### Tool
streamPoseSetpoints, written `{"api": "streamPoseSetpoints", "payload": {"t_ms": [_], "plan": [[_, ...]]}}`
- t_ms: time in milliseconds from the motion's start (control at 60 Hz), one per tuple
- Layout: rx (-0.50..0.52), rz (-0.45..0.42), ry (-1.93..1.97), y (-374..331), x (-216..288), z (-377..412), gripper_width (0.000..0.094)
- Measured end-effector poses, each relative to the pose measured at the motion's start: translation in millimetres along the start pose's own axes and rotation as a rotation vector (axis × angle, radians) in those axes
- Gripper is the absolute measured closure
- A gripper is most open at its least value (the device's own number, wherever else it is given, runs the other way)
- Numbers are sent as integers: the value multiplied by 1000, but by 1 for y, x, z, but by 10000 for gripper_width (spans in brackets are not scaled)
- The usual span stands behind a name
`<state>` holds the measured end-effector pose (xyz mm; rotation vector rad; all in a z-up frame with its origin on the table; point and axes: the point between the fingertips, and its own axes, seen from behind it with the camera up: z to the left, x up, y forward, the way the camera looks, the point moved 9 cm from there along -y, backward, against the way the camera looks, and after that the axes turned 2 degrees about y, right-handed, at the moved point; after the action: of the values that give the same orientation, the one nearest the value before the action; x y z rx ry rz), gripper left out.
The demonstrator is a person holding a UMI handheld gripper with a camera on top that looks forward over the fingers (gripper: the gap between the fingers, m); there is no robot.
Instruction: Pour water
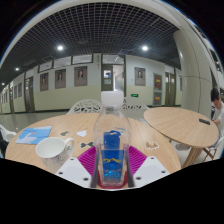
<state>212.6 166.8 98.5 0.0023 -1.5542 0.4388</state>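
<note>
Gripper closed on a clear plastic water bottle with a white cap and blue label, both pink-padded fingers pressing its sides. The bottle stands upright between them above a round wooden table. A white ceramic cup sits to the left of the fingers, a blue paper sheet beyond it. A second round table stands to the right.

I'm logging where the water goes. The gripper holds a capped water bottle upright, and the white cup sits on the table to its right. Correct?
Not quite. In the gripper view the white cup sits to the left of the water bottle, not the right. The rest holds: the gripper holds the capped bottle upright between its fingers, over the table.
</note>
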Motion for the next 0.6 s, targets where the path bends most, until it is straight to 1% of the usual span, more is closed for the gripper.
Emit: {"api": "streamPoseSetpoints", "payload": {"t_ms": [33, 133, 183, 350, 533, 600], "plan": [[3, 5, -3, -1, -1, 0, 460], [27, 49, -2, -11, -5, 8, 63], [37, 51, 6, -17, 0, 7, 98], [37, 59, -11, -79, -5, 13, 92], [80, 75, -36, -161, -25, 29, 92], [107, 84, -18, -192, -36, 46, 91]]}}
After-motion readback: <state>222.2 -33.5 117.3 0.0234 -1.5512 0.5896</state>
